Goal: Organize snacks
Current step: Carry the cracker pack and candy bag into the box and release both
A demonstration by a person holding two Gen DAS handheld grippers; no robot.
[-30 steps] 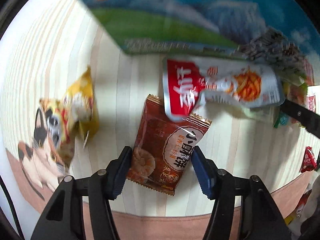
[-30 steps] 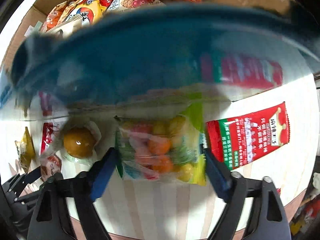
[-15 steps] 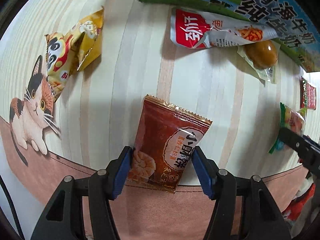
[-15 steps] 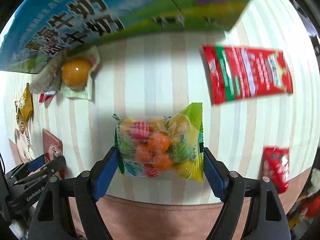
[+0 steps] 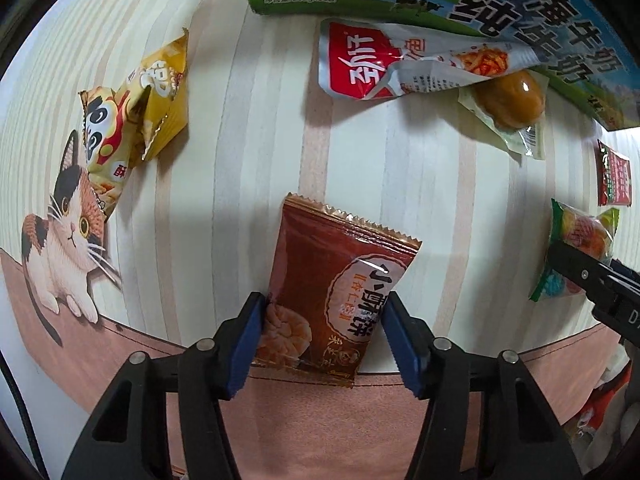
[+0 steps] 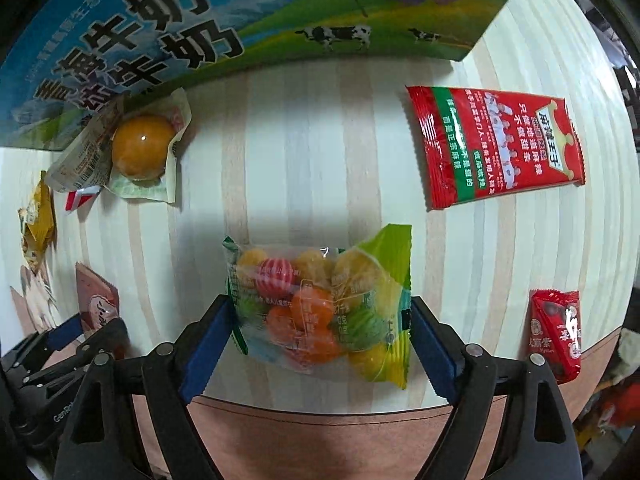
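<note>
My left gripper [image 5: 323, 332] is shut on a brown snack packet [image 5: 340, 280], its blue pads pressing both side edges above the table's front. My right gripper [image 6: 320, 336] is shut on a clear and green bag of coloured candies [image 6: 324, 304]. In the right wrist view the left gripper [image 6: 76, 336] and the brown packet [image 6: 98, 304] show at the lower left. In the left wrist view the right gripper's finger [image 5: 588, 276] and the candy bag [image 5: 580, 236] show at the right.
A blue-green milk carton box [image 6: 208, 28] stands at the back. On the striped tablecloth [image 5: 248, 152] lie a yellow chip bag [image 5: 140, 104], a red-white pouch [image 5: 400, 64], a wrapped egg [image 6: 140, 152], a long red packet [image 6: 496, 144] and a small red packet [image 6: 556, 332].
Both grippers have pulled back from the box toward the table's front, still holding their packets. The box has shifted up and away in both views.
</note>
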